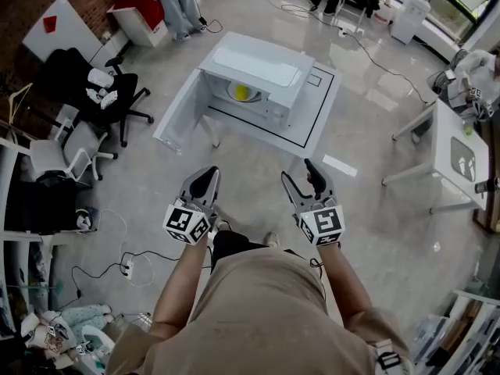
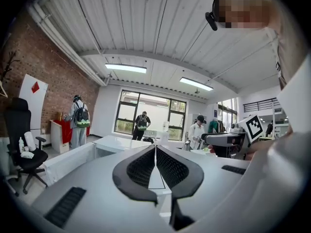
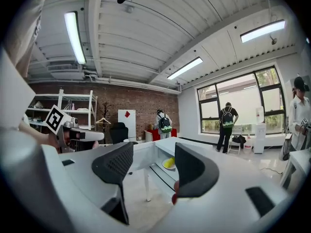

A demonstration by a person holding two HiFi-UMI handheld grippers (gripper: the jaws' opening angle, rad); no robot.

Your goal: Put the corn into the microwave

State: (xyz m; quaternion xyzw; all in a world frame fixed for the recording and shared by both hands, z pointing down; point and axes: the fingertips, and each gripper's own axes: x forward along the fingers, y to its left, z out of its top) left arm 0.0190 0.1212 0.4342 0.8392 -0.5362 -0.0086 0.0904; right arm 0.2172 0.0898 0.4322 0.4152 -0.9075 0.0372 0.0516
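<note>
Yellow corn (image 1: 241,92) already inside the microwave (image 1: 262,73); left gripper (image 1: 208,175) pinched together, right gripper (image 1: 298,172) apart, empty; likely next, shutting the door (image 1: 181,109).

Microwave (image 1: 258,80): white casing and white door. Corn (image 1: 241,92), inside the microwave: yellow. Table (image 1: 322,106), under the microwave: white top with a thin black rectangular outline. Left gripper (image 1: 209,172) and right gripper (image 1: 298,170), in front of the microwave: grey bodies, black mesh-textured jaw pads, black-and-white square markers. Chair (image 1: 82,84), left of the microwave: black. Board (image 1: 58,26), further left of the microwave: white with 1 red diamond. Floor (image 1: 375,209), around the microwave: glossy grey
</note>
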